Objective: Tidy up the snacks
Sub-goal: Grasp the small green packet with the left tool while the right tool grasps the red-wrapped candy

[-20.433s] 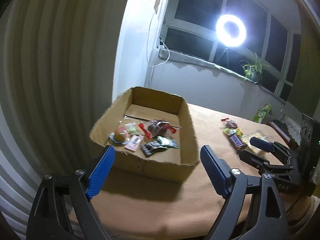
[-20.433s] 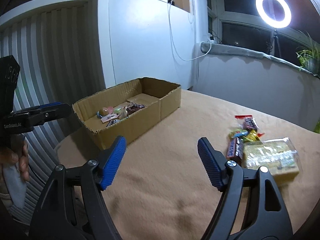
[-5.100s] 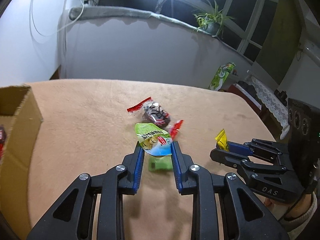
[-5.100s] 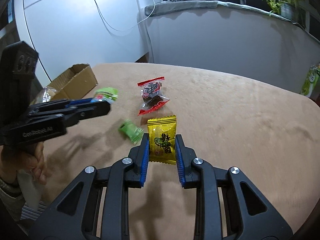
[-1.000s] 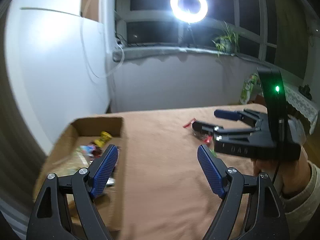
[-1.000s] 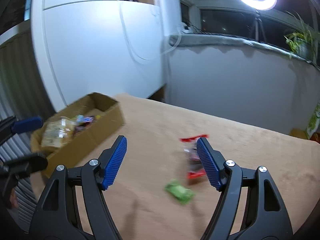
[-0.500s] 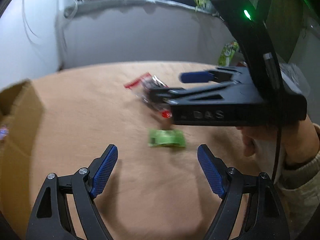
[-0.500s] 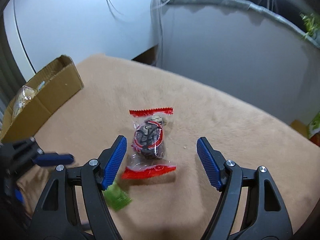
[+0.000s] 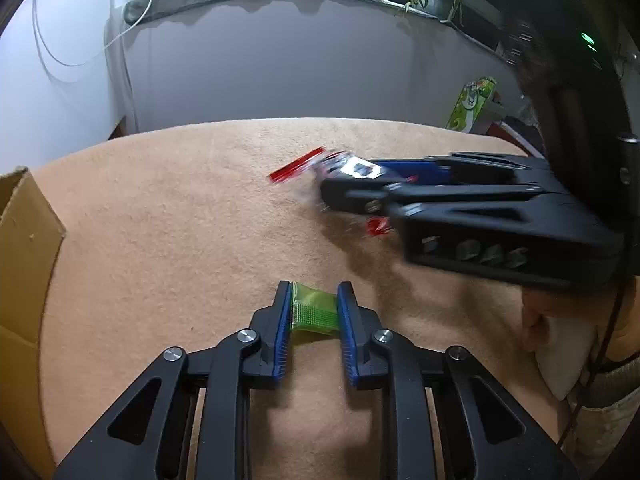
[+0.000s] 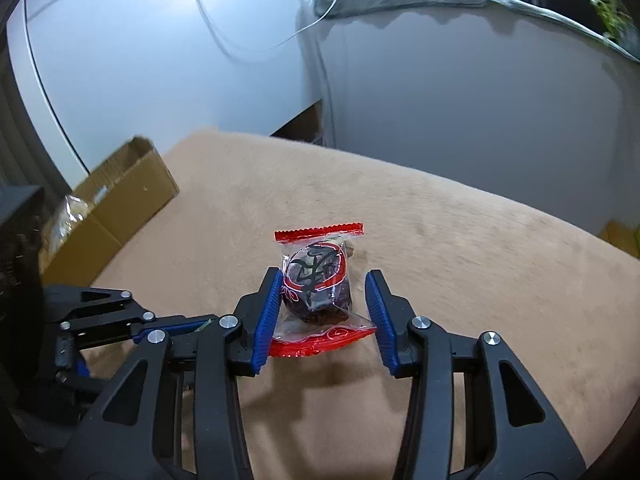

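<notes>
Left gripper [image 9: 313, 312] clamped on a small green packet [image 9: 312, 312], both blue pads pressing its sides, low over the tan tablecloth [image 9: 160, 220]. Right gripper [image 10: 324, 312] straddles a clear snack bag with red ends [image 10: 318, 280]; left pad touches the bag, right pad stands a little off it, so jaws partly parted (bag lies on the cloth). Cardboard box [image 10: 120, 196] sits at the table's left edge, well apart from both packets, snacks inside.
</notes>
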`<control>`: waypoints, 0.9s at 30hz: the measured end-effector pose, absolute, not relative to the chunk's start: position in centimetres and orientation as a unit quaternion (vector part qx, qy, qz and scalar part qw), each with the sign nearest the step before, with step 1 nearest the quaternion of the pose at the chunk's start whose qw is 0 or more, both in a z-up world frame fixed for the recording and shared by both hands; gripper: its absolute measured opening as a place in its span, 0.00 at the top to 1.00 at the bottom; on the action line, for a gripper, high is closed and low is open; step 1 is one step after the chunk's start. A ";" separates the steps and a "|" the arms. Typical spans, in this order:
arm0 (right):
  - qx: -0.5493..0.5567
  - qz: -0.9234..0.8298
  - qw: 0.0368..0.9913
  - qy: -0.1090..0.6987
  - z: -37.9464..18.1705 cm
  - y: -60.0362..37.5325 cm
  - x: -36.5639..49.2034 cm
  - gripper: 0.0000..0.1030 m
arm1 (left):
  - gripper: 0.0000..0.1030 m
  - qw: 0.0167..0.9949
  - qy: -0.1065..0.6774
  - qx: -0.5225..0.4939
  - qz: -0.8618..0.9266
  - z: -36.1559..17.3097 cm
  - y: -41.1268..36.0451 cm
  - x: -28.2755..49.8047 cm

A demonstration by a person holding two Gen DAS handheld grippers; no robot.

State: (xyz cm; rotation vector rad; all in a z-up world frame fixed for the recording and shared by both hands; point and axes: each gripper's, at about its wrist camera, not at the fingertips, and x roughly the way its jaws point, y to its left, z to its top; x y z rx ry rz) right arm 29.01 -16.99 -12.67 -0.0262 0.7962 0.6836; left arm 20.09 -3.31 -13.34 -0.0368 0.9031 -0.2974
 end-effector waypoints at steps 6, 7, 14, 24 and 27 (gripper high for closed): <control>0.035 0.305 0.880 0.363 -11.8 -20.5 25.7 0.59 | 0.93 0.889 0.425 -0.031 -0.166 -12.6 -2.9 18.5; 0.043 0.300 0.882 0.361 -11.8 -21.2 24.7 0.59 | 0.93 0.890 0.423 -0.030 -0.169 -12.4 -3.0 18.2; 0.078 0.279 0.891 0.350 -11.5 -23.5 20.3 0.84 | 0.94 0.891 0.408 -0.030 -0.196 -11.6 -3.7 15.9; 0.065 0.221 0.900 0.369 -12.6 -25.6 17.8 0.39 | 0.94 0.908 0.369 -0.021 -0.196 -8.3 -2.7 11.7; 0.065 0.216 0.900 0.374 -13.3 -25.5 18.7 0.12 | 0.94 0.914 0.357 -0.024 -0.188 -7.5 -2.4 10.8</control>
